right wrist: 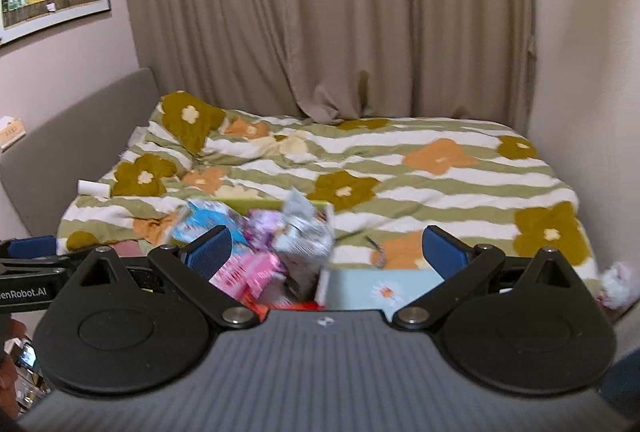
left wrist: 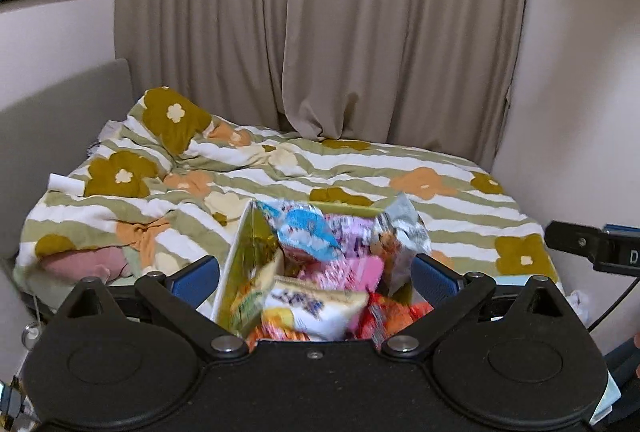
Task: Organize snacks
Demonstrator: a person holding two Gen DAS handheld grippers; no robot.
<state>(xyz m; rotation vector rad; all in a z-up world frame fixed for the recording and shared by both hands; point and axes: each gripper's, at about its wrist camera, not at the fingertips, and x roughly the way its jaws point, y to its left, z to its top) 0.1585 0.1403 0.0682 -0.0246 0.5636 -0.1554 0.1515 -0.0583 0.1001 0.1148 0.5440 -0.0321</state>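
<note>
An open box (left wrist: 244,252) with a green-yellow inner wall stands on the bed, filled with several snack packets: a blue one (left wrist: 308,228), a silver one (left wrist: 400,232), a pink one (left wrist: 352,268) and a white one (left wrist: 316,308). My left gripper (left wrist: 315,278) is open wide, and the box lies between its blue pads (left wrist: 196,280) without being pressed. In the right wrist view the box's light blue outer wall with a daisy (right wrist: 380,290) lies low between the fingers. My right gripper (right wrist: 326,252) is open and holds nothing. The silver packet (right wrist: 304,236) sticks up beside its left pad.
The bed's striped floral duvet (left wrist: 360,171) fills the middle, with a grey headboard (left wrist: 60,119) on the left, beige curtains (left wrist: 320,31) behind and a wall on the right. A white roll (left wrist: 66,183), a pink pillow (left wrist: 88,264) and a small dark ring (right wrist: 378,252) lie on it.
</note>
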